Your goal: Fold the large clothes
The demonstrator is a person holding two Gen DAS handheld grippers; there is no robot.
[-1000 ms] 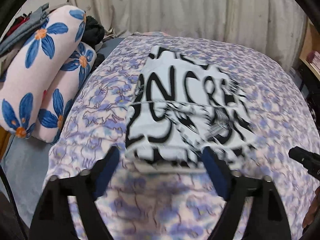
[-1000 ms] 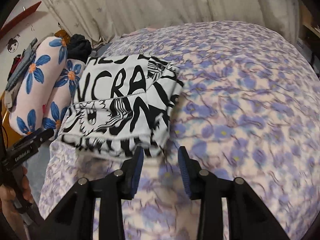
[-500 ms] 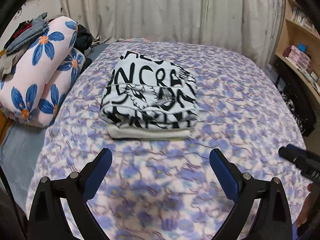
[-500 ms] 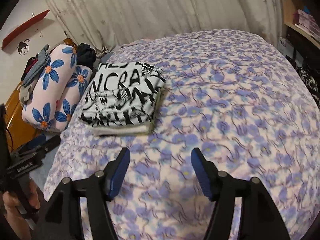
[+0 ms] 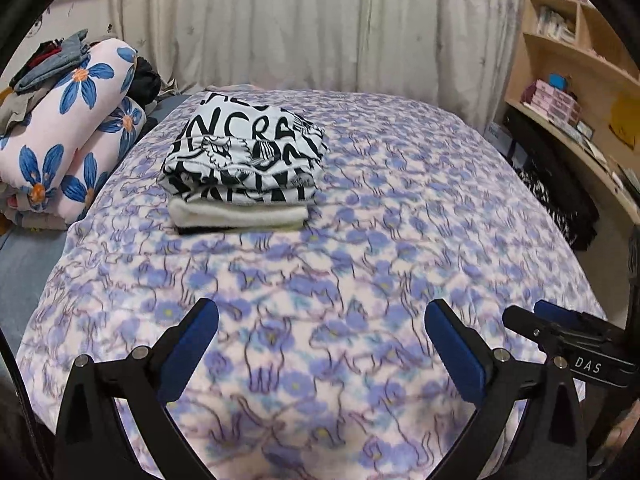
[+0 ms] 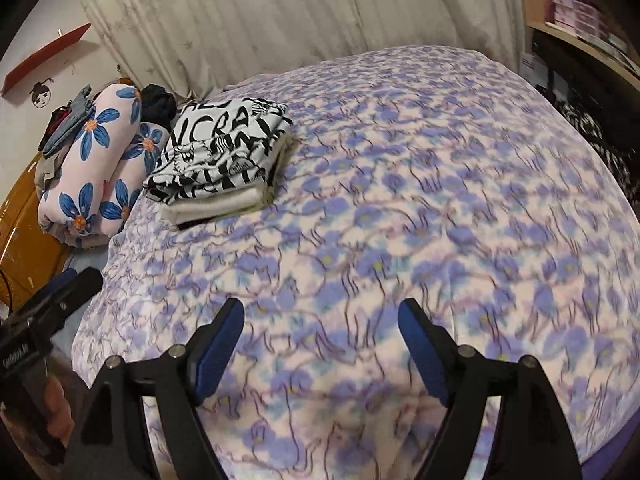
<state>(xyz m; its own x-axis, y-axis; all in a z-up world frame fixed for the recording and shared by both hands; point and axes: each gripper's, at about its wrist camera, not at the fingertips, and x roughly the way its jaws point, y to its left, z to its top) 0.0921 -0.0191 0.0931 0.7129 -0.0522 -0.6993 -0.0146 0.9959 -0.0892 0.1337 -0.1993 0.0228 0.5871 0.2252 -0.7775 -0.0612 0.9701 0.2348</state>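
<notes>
A: What carries everything here?

B: A bed point(image 5: 360, 280) under a blanket printed with purple flowers, filling most of both wrist views. A pale pleated curtain point(image 5: 320, 20) hangs behind its far edge, and a wooden bookshelf point(image 5: 580, 80) stands off its right edge.

A: And the clothes?

B: Near the bed's far left corner sits a folded stack. On top is a folded black-and-white lettered garment point(image 5: 244, 160); beneath it lies a folded cream garment point(image 5: 236, 214), with a thin dark layer just showing under that. The stack lies square and flat, touched by neither claw.

A: Anything beside it?

B: Just off the left edge of the bed lie two rolled pink quilts with blue flowers point(image 5: 68, 128), one on the other, with loose grey and red clothing heaped on top.

A: The claws?

B: The left claw point(image 5: 322, 344) is released, jaws still spreading very wide, only blanket between the blue pads, near the bed's near edge. The right claw point(image 6: 320, 344) is also released and spreading, somewhat narrower, nothing between its pads either. Both sit well apart from the stack. Each view catches the other claw at its margin: the right one at the left view's right side, the left one at the right view's left side
</notes>
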